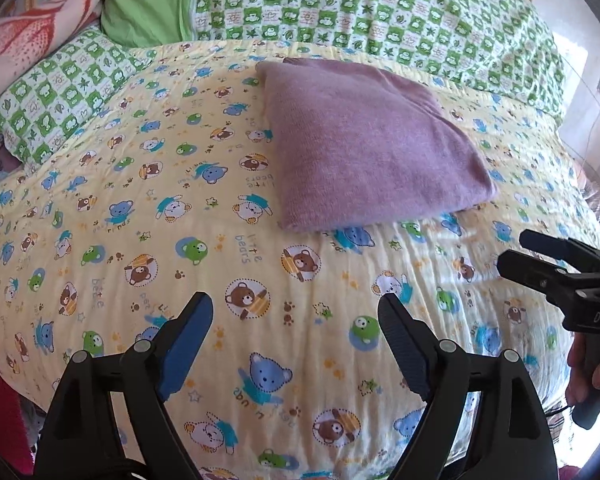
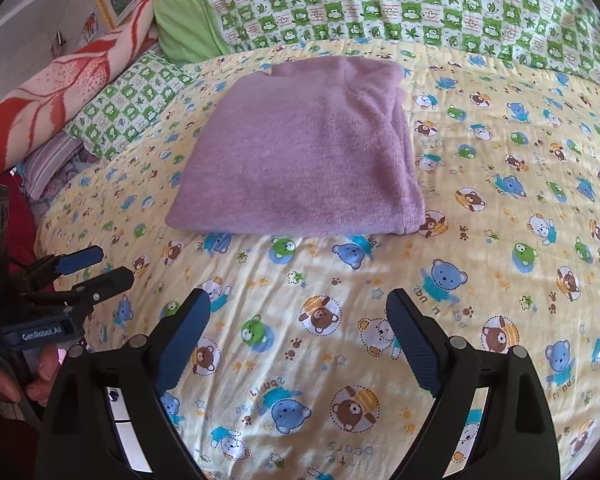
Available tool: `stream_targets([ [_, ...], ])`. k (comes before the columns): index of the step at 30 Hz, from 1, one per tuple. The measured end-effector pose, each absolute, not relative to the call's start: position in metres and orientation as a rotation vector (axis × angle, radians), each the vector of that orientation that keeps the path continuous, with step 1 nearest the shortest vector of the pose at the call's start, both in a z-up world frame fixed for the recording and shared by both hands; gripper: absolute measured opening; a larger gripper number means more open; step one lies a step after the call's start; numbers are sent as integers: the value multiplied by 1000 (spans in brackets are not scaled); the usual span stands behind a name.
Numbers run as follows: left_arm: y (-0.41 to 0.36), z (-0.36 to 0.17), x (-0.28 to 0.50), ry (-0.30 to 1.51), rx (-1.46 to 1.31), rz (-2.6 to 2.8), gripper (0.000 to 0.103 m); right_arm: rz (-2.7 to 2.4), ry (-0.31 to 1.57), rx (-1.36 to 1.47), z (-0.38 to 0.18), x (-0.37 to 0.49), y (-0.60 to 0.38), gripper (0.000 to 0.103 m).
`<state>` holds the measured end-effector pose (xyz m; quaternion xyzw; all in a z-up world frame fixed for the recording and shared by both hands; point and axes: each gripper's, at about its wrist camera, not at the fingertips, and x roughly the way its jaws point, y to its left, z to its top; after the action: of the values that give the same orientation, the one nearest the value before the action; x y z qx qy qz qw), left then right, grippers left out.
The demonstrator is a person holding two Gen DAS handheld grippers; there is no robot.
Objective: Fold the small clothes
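A purple knitted garment (image 1: 364, 148) lies folded into a flat square on the yellow bear-print bedsheet (image 1: 140, 208); it also shows in the right wrist view (image 2: 300, 160). My left gripper (image 1: 296, 316) is open and empty, hovering over the sheet short of the garment. It also shows at the left edge of the right wrist view (image 2: 108, 264). My right gripper (image 2: 298, 312) is open and empty, in front of the garment's near edge. It shows at the right edge of the left wrist view (image 1: 516, 248).
A green monkey-check quilt (image 1: 380, 4) and a plain green pillow (image 1: 148, 4) lie behind the garment. A red and white blanket (image 2: 60, 80) is piled at the left. A small check pillow (image 1: 56, 100) lies beside it.
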<state>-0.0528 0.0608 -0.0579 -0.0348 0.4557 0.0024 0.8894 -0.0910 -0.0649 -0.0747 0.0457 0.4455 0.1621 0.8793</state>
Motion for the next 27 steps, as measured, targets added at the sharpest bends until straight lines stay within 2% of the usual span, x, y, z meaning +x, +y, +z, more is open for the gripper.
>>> stream_targets([
  [10,66,-42,-51,869,-63,44,91,289,850,61,-66,-100,-66,95],
  [15,63,-37,-42,825,-44,49,92,272,819,39,-62,-96,-66,100],
  [27,50,-44,-19,802,5,91,95,252,781,-36,-66,-73,-56,102],
])
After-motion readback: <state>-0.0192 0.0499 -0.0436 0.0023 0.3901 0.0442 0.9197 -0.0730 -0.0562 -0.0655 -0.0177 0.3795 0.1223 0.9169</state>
